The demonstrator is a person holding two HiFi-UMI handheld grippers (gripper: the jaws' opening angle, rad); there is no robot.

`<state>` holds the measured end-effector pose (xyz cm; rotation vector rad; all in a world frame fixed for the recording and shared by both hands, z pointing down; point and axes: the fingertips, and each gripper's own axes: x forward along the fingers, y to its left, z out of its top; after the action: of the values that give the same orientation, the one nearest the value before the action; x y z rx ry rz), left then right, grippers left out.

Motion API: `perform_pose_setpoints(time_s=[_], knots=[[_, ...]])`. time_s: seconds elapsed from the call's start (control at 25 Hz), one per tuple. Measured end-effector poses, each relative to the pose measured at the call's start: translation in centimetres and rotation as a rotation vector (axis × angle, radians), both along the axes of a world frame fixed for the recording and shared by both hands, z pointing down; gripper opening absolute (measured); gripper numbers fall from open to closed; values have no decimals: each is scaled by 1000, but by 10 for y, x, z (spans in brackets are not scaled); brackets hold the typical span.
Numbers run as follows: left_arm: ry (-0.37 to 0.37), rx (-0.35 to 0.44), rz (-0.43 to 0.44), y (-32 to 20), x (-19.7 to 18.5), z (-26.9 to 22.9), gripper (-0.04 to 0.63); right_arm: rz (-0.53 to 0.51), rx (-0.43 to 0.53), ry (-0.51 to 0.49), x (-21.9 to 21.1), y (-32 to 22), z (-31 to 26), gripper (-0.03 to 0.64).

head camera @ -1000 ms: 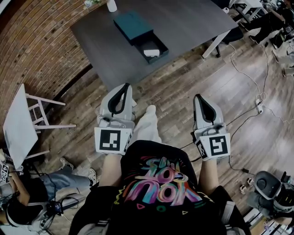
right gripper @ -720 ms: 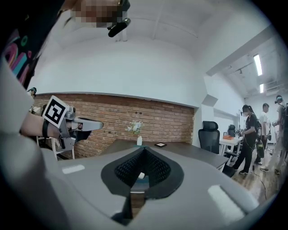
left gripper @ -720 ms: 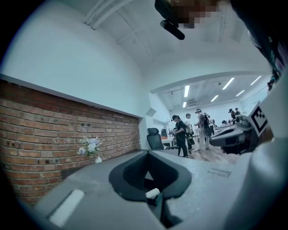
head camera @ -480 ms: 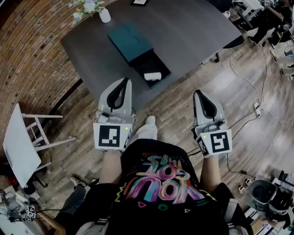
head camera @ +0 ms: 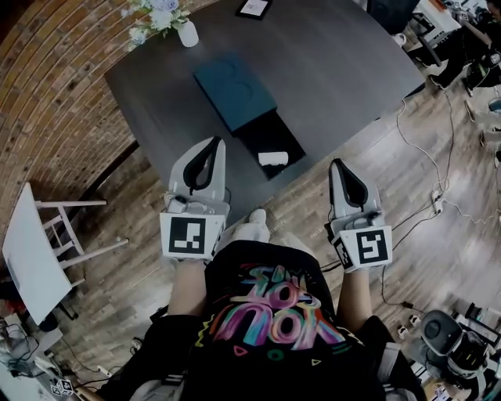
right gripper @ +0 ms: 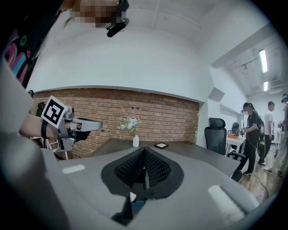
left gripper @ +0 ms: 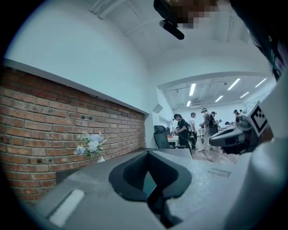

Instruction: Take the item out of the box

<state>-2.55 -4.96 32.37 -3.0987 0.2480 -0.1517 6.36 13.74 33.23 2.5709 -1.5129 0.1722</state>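
A teal box lies on the dark grey table, its black drawer pulled out toward me. A small white item rests at the drawer's near end. My left gripper is shut and empty, its tip over the table's near edge, just left of the drawer. My right gripper is also shut and empty, over the wooden floor to the right of the table edge. In the left gripper view the left gripper points across the table; in the right gripper view the right gripper does the same.
A white vase of flowers and a small framed card stand at the table's far side. A white chair is at my left by the brick wall. Cables run over the floor at right. People stand further back.
The table and box have drawn nearer and lower in the head view as I stepped toward them. Both grippers stayed shut and now reach the table's edge.
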Motion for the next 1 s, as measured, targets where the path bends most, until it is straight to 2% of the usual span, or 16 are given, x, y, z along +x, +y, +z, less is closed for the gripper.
perform_pose_setpoints(time_s=[0.24, 0.44, 0.84, 1.0], knots=[[-26, -19, -6, -12, 8, 9, -2, -6, -19, -24, 11, -12, 5, 2], [-31, -16, -52, -26, 22, 13, -2, -48, -29, -30, 35, -29, 11, 2], [-16, -6, -252, -62, 55, 2, -2, -254, -31, -21, 99, -88, 6, 2], [-18, -12, -362, -85, 60, 3, -2, -365, -31, -18, 123, -128, 5, 2]])
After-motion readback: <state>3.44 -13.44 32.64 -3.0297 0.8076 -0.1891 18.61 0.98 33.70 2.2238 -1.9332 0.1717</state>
